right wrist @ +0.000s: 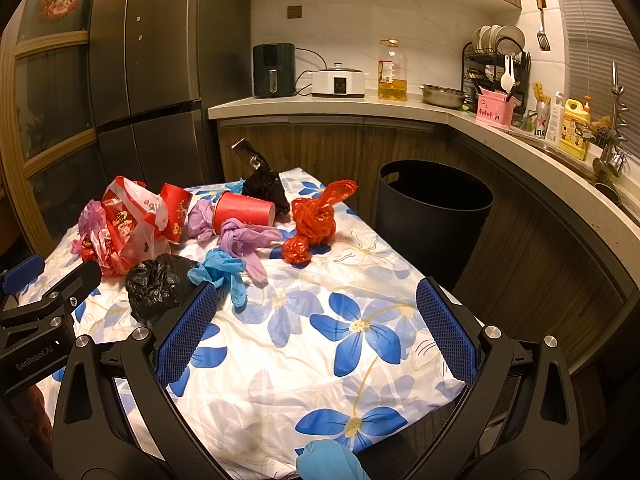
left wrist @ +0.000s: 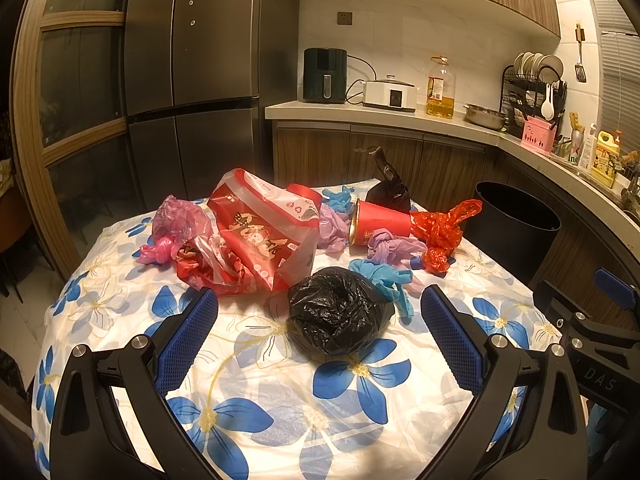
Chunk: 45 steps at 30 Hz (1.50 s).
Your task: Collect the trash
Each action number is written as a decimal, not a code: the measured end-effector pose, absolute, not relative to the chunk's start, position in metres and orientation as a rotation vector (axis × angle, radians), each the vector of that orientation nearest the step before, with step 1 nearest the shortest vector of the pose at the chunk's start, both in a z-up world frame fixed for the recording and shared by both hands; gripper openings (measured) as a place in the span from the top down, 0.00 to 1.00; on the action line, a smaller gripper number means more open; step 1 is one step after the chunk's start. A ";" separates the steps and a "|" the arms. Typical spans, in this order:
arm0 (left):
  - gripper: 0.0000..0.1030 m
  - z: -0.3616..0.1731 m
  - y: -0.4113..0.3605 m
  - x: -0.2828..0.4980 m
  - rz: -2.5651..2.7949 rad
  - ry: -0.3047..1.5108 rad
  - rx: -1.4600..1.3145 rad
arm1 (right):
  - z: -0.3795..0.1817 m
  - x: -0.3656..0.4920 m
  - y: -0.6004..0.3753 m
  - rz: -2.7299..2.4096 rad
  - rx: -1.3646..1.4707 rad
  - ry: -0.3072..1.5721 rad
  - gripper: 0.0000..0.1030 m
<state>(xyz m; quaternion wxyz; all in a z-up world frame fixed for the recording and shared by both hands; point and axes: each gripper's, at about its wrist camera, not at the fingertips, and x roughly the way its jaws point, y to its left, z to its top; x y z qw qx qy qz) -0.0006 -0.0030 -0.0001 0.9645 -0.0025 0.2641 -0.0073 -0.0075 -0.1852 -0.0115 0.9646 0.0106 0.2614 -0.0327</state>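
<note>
Both claws gape wide, empty; our left claw frames the crumpled black plastic bag on the flower-print desk. We'd sink low, pinch its bulk, then carry to the round black bin

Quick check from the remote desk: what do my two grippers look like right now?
Both match: black frames with silver pivot bolts and blue mesh-textured fingers. In the right view the left gripper shows white "GenRobot.AI" lettering on its black body; in the left view the right gripper shows partial "DAS" lettering. No cables or sleeves are visible.
</note>
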 end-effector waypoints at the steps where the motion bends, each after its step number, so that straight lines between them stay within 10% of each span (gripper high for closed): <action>1: 0.05 0.000 -0.003 -0.001 -0.015 0.535 -0.005 | -0.012 -0.007 -0.185 -0.067 0.021 0.529 0.05; 45: 0.05 -0.022 0.000 0.006 0.021 0.535 -0.074 | -0.025 0.005 -0.202 -0.012 0.052 0.537 0.05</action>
